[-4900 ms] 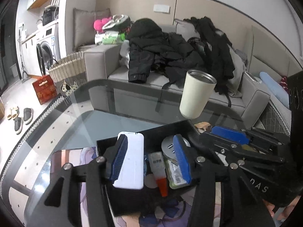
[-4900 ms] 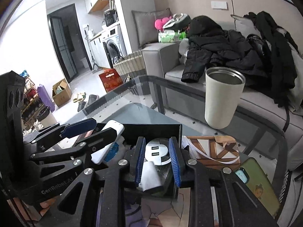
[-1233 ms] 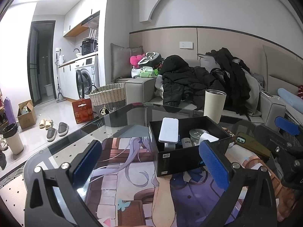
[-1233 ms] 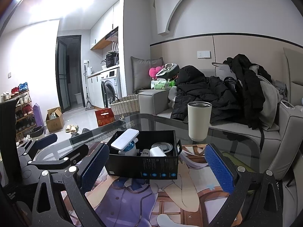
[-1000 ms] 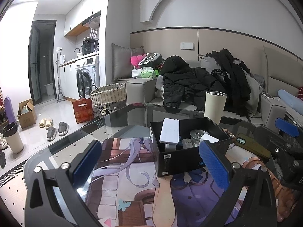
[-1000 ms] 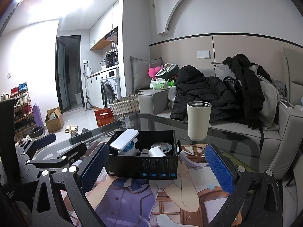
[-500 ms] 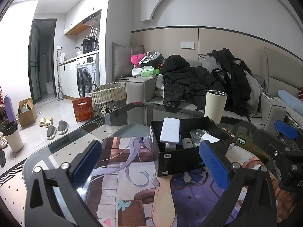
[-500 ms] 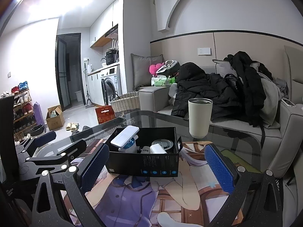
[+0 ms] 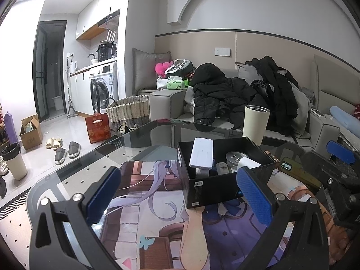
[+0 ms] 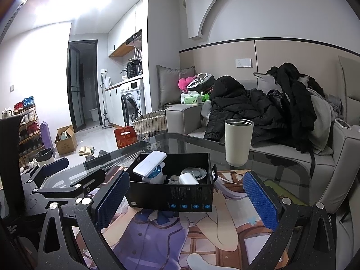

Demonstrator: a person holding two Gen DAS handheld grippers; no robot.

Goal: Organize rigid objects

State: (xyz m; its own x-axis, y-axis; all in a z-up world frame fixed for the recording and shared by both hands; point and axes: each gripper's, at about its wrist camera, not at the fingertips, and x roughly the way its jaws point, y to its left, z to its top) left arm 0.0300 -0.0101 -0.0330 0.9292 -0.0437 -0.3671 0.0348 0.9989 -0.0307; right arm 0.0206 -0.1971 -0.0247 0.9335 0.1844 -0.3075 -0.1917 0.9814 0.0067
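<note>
A black open box [image 9: 216, 187] [image 10: 180, 199] stands on a printed desk mat [image 9: 157, 229] on the glass table. In it lie a white power bank [image 9: 201, 153] [image 10: 149, 161], tilted on other items, a round silver tin [image 9: 236, 157] [image 10: 193, 172], a small bottle [image 9: 222, 168] and a white cylinder [image 10: 188, 178]. My left gripper [image 9: 177, 195] is open and empty, held back from the box. My right gripper [image 10: 185, 200] is open and empty, also short of the box.
A cream tumbler [image 9: 255, 124] [image 10: 238, 141] stands on the glass behind the box. A phone in a green case [image 9: 299, 174] lies right of the box. Behind the table is a grey sofa [image 9: 166, 103] with black coats; a wicker basket [image 9: 128, 112] stands on the floor.
Since 4.9 s ago both grippers have let go of the power bank and the white cylinder, opened and drawn back from the box. Over the last second both have barely moved.
</note>
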